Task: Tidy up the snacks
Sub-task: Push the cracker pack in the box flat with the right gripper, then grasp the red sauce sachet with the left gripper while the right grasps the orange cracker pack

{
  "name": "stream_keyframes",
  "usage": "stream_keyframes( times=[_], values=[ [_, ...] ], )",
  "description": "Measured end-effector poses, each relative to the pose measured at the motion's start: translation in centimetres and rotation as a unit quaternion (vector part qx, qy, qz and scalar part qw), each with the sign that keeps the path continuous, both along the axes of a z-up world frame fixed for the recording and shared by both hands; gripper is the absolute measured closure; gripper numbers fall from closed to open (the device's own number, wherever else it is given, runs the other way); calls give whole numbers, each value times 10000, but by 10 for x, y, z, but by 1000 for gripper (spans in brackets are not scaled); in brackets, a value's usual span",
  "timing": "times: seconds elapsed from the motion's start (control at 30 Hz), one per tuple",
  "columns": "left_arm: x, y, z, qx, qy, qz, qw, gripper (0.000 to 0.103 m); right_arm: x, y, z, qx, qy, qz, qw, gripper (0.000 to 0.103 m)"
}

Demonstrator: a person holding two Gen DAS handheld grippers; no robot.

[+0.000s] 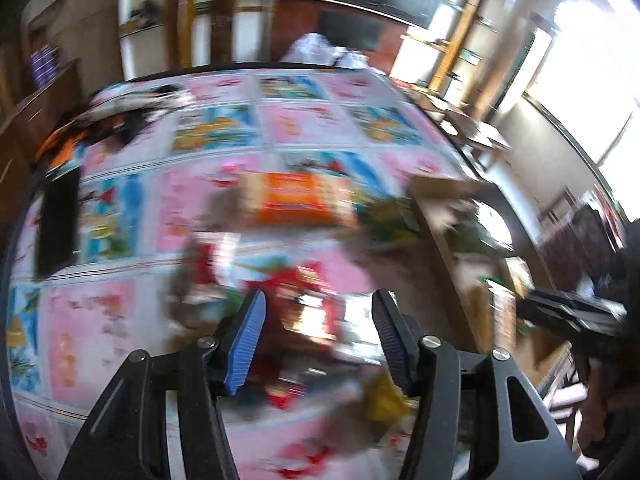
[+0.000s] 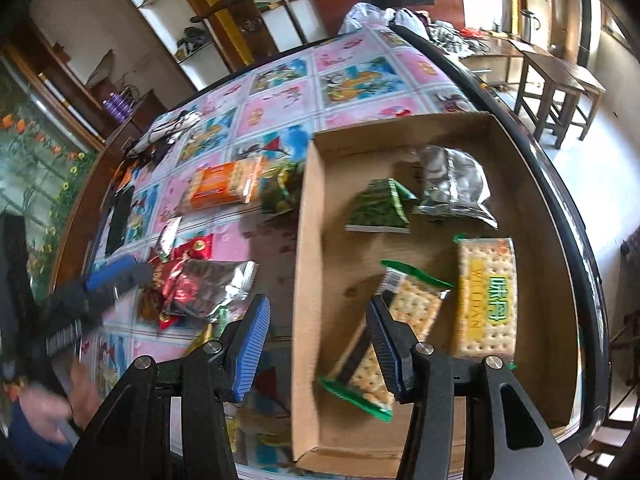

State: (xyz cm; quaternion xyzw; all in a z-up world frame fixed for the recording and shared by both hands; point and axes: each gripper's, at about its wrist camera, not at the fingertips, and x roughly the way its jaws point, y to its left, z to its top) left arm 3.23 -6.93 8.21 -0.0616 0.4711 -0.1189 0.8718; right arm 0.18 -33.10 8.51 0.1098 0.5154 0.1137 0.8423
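left gripper (image 1: 318,312) was open, jaws wide apart, nothing between the pads, hanging above a blurred red snack packet (image 1: 308,304) on the table. left wrist view was heavily motion-blurred, so packet details couldn't be read. in the right wrist view the left gripper (image 2: 132,274) showed at the left edge, blue pads just beside a red and silver foil packet (image 2: 200,288); contact couldn't be told.

right gripper (image 2: 318,314) was open too, jaws spread, empty, sitting above the left wall of the cardboard box (image 2: 304,240) with one finger over the table and the other over the box interior.

inside the box: two cracker packs, a long one with green ends (image 2: 384,340) lying diagonal and a yellow-labelled one (image 2: 486,296) beside it to the right, plus a green packet (image 2: 380,208) and a silver foil bag (image 2: 452,184) further back, the last two touching or nearly so.

outside the box on the patterned tablecloth (image 2: 280,112): an orange cracker pack (image 2: 224,184), a green leafy-print packet (image 2: 282,188) just beside the box wall, and a small red packet (image 2: 196,248) near the foil one. a black phone-like slab (image 2: 120,220) lay near the table's left edge.
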Motion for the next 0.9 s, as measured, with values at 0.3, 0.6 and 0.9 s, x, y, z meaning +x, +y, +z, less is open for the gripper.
stream_keyframes(
  times=[0.3,0.6,0.9],
  values=[
    [59,42,-52,282,701,437,9962,46,-10,11,5,-112,-77,185,9997,49],
    [80,39,-75,983,674,478,9917,73,0,14,22,41,-187,491,9986,49],
    [40,66,-74,1090,651,781,9888,78,72,66,29,264,-218,1493,9882,37]
  ],
)
